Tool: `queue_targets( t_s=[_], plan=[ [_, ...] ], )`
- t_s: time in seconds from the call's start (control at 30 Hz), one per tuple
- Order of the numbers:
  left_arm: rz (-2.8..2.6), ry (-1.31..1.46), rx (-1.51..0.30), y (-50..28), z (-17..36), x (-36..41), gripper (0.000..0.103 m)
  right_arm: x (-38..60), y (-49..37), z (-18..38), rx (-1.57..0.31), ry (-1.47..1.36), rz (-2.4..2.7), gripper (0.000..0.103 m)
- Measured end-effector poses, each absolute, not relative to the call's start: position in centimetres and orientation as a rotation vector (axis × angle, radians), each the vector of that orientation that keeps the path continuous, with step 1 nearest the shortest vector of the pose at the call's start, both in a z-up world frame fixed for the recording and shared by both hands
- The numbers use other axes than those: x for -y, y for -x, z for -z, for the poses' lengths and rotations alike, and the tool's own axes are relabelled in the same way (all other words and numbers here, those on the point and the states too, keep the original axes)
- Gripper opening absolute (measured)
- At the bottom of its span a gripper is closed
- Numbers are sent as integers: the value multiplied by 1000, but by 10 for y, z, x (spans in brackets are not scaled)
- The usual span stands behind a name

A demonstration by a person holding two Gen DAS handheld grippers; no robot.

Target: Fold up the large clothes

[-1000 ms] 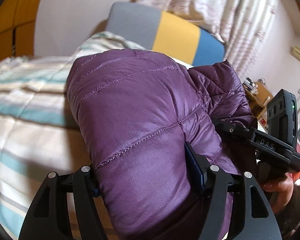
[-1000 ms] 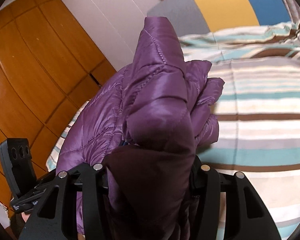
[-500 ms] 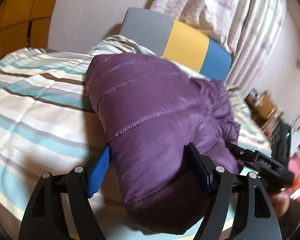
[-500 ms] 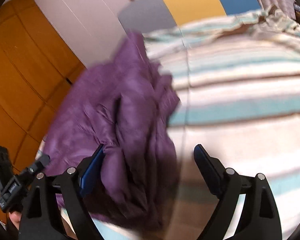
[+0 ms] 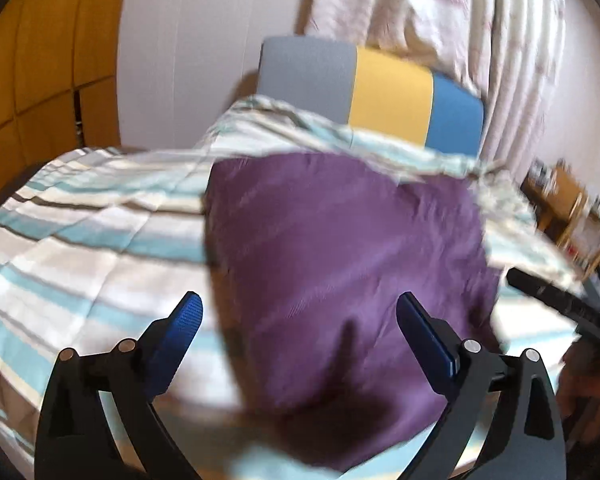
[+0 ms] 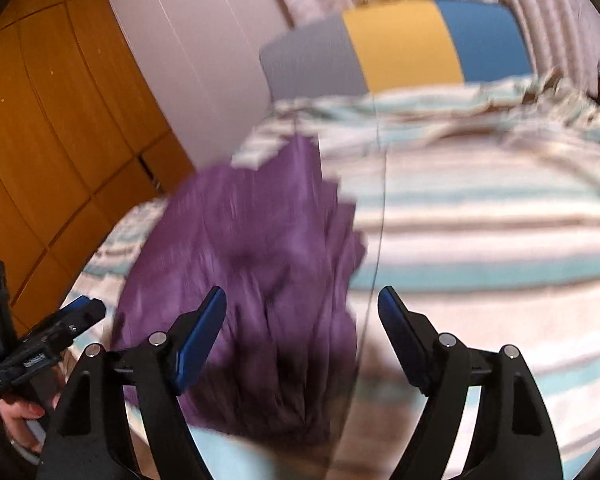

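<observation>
A bed with a striped duvet (image 5: 100, 240) in white, teal and brown fills the room. Its headboard (image 5: 380, 88) is grey, yellow and blue. Behind hang pale patterned curtains (image 5: 440, 12); an orange wooden wardrobe (image 6: 40, 120) meets a white wall (image 5: 188, 60).

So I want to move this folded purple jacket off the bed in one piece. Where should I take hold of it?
Probably by its two opposite side edges, one tool on each, coming from the near end where both tools already point. The purple jacket lies as a thick, puffy bundle on the striped bedding, and its looser layers show on the right, so pinch through all of them there.
</observation>
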State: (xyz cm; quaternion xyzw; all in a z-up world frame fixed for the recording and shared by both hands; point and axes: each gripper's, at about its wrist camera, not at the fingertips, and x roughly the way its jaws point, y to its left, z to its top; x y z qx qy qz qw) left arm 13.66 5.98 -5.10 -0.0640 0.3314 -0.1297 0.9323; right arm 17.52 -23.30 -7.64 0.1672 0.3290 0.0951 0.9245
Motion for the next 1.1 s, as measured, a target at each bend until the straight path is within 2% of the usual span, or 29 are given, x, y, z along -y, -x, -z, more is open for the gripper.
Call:
queue_targets(
  t_s=[0.1, 0.23, 0.4, 0.47, 0.5, 0.7, 1.1],
  plan=[
    [230, 197, -684, -171, 28, -49, 97, 229, -206, 49, -654, -325, -156, 77],
    [125, 172, -744, -223, 26, -26, 97, 201, -257, 27, -688, -340, -92, 73],
    [24, 68, -819, -273, 68, -12, 97, 186, -293, 43, -733, -439, -48, 70],
    [15, 69, -838, -276, 87, -16, 97, 181, -302, 56, -739, -396, -35, 62],
    [15, 89, -826, -273, 91, -19, 97, 180, -307, 65, -754, -368, -27, 60],
    [34, 94, -811, -271, 103, -18, 100, 200, -311, 131, -852, -454, -29, 66],
    [-13, 42, -855, -288, 123, -3, 100, 196, -334, 152, -899, -354, -4, 66]
  ],
)
